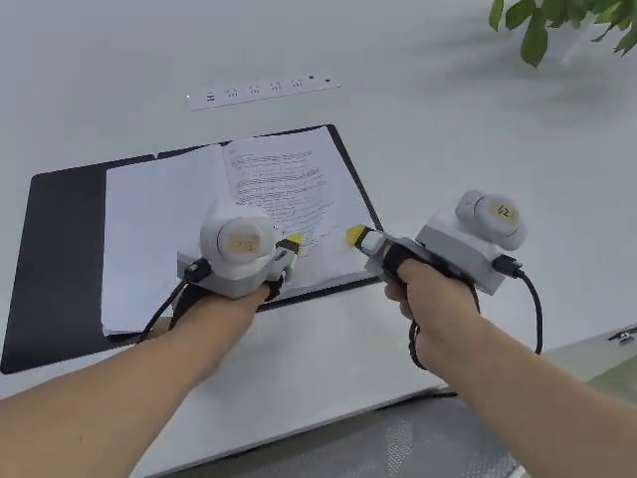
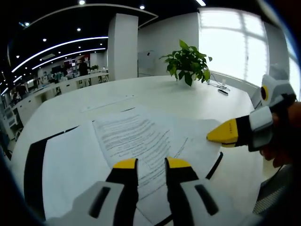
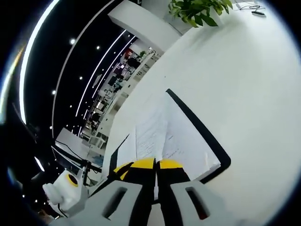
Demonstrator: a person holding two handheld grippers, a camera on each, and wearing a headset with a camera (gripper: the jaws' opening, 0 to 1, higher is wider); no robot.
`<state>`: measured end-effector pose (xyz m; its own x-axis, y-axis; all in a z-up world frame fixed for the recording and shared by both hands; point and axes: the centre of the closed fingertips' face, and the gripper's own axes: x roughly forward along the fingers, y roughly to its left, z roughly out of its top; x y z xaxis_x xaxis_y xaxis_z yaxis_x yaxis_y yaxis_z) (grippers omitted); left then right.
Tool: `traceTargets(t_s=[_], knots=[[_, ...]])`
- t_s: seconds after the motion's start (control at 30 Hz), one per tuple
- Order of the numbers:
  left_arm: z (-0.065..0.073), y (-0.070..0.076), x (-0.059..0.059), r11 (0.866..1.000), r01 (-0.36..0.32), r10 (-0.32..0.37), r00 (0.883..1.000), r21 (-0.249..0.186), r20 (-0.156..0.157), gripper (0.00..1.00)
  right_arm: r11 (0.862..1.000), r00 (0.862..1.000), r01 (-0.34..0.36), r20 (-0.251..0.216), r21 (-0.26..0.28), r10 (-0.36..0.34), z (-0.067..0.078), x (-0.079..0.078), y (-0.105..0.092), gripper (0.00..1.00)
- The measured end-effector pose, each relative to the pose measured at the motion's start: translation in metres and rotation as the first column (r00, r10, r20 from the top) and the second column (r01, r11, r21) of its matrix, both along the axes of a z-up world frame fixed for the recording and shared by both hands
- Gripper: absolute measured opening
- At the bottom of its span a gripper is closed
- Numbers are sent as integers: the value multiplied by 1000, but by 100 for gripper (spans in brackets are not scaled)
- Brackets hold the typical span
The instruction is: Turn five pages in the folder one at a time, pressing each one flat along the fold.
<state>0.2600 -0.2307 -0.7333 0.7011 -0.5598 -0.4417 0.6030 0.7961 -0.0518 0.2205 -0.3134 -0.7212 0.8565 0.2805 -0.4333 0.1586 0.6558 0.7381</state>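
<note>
The head view lays out the whole scene: the open black folder (image 1: 60, 259) lies flat on the white table (image 1: 448, 129), with a blank white sheet (image 1: 159, 229) on its left half and a printed white page (image 1: 284, 189) on its right. The left gripper (image 1: 291, 242) sits over the lower right part of that printed page, and the right gripper (image 1: 355, 236) is just off the folder's right edge, above bare table. The 2 yellow tips point toward each other with a small gap between them. The left gripper view adds what the head view hides: its 2 yellow-tipped jaws stand slightly apart with nothing between them, above the printed page's lower part. Whether they touch the paper cannot be told. The right gripper's yellow tip comes in from the right of this view. The right gripper view shows its own jaws pressed together, tip to tip, holding nothing, with the folder's near corner just ahead of them. Beyond the folder lies a white power strip (image 1: 264, 88), and a green leafy plant (image 1: 542, 20) stands at the table's far right; both are well apart from the folder. Nothing lies between either gripper and the pages.
</note>
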Motion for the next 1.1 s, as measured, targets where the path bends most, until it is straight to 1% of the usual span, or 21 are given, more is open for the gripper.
traceTargets(t_s=[0.07, 0.1, 0.17, 0.2, 0.23, 0.3, 0.37, 0.4, 0.47, 0.5, 0.53, 0.57, 0.67, 0.7, 0.8, 0.87, 0.9, 0.93, 0.97, 1.07, 1.1], knots=[[8, 11, 0, 1000, -11, 11, 1000, 2, 15, 22, 1000, 999, -16, 30, 2, 16, 13, 0, 8, 0], [13, 15, -1, 1000, -16, 16, 1000, -4, 25, 22, 1000, 999, -23, 36, -3, 23, 17, 0, 12, 0], [20, 24, -2, 1000, -24, 25, 999, -8, 36, 22, 999, 996, -44, 75, -8, 45, 28, 2, 20, 0], [24, 29, -2, 1000, -28, 29, 999, -10, 46, 22, 999, 996, -49, 79, -7, 50, 30, 2, 23, 0], [29, 37, -3, 999, -35, 35, 998, -9, 56, 22, 998, 995, -62, 82, -9, 63, 35, 0, 31, 0], [39, 51, -5, 999, -48, 49, 996, -13, 74, 22, 997, 991, -80, 109, -5, 80, 44, 2, 42, 0], [48, 66, -6, 998, -66, 67, 993, -16, 93, 22, 995, 987, -101, 124, -20, 102, 51, 1, 57, 0], [52, 76, -7, 997, -74, 75, 992, -15, 99, 21, 993, 984, -117, 131, -25, 120, 51, 0, 63, 0], [58, 89, -8, 996, -90, 91, 989, -19, 114, 21, 990, 980, -136, 143, -33, 139, 54, 0, 76, 0], [61, 99, -8, 995, -103, 104, 988, -19, 118, 21, 988, 977, -147, 149, -36, 151, 56, -1, 82, 0], [63, 105, -9, 994, -111, 113, 986, -24, 121, 21, 986, 975, -159, 151, -40, 164, 58, -1, 89, 0], [66, 115, -9, 992, -126, 128, 983, -25, 131, 21, 983, 971, -176, 157, -54, 182, 59, -1, 97, 0], [73, 137, -12, 986, -162, 166, 976, -37, 140, 20, 976, 963, -209, 159, -59, 216, 62, -1, 117, 0], [73, 148, -11, 983, -178, 182, 973, -43, 142, 20, 973, 960, -222, 162, -69, 230, 63, -1, 125, 0], [76, 169, -14, 976, -210, 215, 965, -49, 148, 20, 966, 953, -249, 161, -73, 257, 64, -1, 140, 0], [77, 177, -15, 973, -223, 229, 962, -56, 149, 20, 959, 946, -272, 160, -83, 282, 64, -1, 152, 0], [77, 185, -16, 971, -235, 240, 959, -52, 151, 20, 955, 943, -283, 158, -89, 294, 64, -1, 158, 0], [78, 192, -18, 968, -245, 251, 956, -58, 152, 20, 953, 941, -290, 157, -91, 301, 63, -1, 163, 0], [78, 197, -18, 965, -254, 260, 954, -59, 151, 20, 950, 938, -298, 155, -93, 309, 63, -1, 167, 0], [80, 214, -21, 958, -280, 288, 946, -67, 152, 21, 936, 927, -332, 144, -116, 347, 58, 0, 184, 0], [81, 217, -23, 956, -284, 292, 944, -70, 154, 21, 934, 926, -337, 139, -119, 352, 57, 1, 187, 0]])
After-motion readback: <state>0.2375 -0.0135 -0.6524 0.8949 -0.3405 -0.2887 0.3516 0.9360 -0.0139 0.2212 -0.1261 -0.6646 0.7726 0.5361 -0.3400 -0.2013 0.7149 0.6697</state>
